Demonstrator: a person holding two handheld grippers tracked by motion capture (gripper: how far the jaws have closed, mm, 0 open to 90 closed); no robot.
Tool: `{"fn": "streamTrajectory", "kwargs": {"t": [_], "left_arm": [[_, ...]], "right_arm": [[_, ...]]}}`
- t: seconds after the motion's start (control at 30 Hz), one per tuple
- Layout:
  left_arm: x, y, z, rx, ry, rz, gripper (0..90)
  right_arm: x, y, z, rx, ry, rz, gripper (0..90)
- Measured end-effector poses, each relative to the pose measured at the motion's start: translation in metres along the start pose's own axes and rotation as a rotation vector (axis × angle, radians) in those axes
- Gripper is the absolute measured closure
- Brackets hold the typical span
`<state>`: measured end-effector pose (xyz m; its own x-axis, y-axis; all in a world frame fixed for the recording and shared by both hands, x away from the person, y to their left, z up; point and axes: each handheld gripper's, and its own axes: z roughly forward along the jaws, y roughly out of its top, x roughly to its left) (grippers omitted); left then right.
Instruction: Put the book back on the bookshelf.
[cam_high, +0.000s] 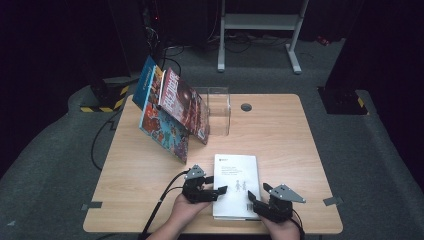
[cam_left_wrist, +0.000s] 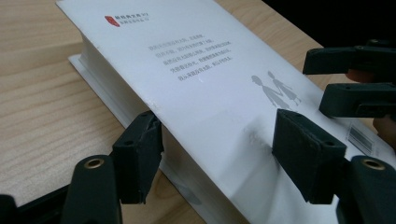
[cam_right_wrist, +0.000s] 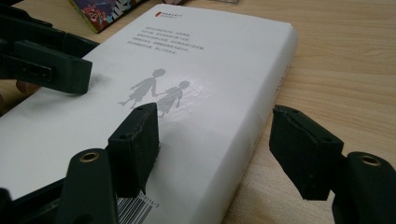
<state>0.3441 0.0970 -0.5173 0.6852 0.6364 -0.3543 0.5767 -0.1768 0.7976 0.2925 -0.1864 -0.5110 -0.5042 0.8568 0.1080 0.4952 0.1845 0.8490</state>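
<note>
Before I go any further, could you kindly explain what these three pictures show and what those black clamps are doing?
No machine is at work here: a person holds a hand-held two-jaw tool in each hand. The high view looks down on the wooden table from the person's side; the other two pictures come from cameras riding on each tool, looking along its black jaws.

A white book lies flat near the person. Behind it, colourful magazines lean beside a clear plastic box.

The left tool straddles the book's left edge, one jaw above the cover, one beside the page edge. The right tool straddles the spine side. Whether either set of pads presses on the book I cannot tell; it lies on the table, not lifted.
</note>
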Motion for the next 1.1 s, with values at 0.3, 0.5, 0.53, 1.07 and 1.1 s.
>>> {"fn": "streamTrajectory", "kwargs": {"t": [0.3, 0.5, 0.53, 1.07, 1.1], "left_arm": [[0.003, 0.008, -0.003, -0.016, -0.011, 0.040, 36.8], [0.006, 0.010, 0.002, -0.020, -0.001, 0.034, 36.2], [0.007, 0.011, 0.003, -0.021, 0.000, 0.034, 36.2], [0.022, 0.009, 0.010, -0.010, -0.047, -0.040, 43.4], [0.020, 0.009, 0.010, -0.015, -0.038, -0.029, 42.5]], "right_arm": [[0.000, 0.001, -0.001, -0.004, 0.002, 0.006, 33.5], [0.001, 0.001, 0.000, -0.004, 0.005, 0.003, 33.8], [0.001, 0.001, 0.000, -0.004, 0.005, 0.003, 33.8], [0.001, 0.001, 0.003, 0.012, 0.018, 0.011, 34.0], [0.000, 0.001, 0.003, 0.013, 0.018, 0.018, 33.3]]}}
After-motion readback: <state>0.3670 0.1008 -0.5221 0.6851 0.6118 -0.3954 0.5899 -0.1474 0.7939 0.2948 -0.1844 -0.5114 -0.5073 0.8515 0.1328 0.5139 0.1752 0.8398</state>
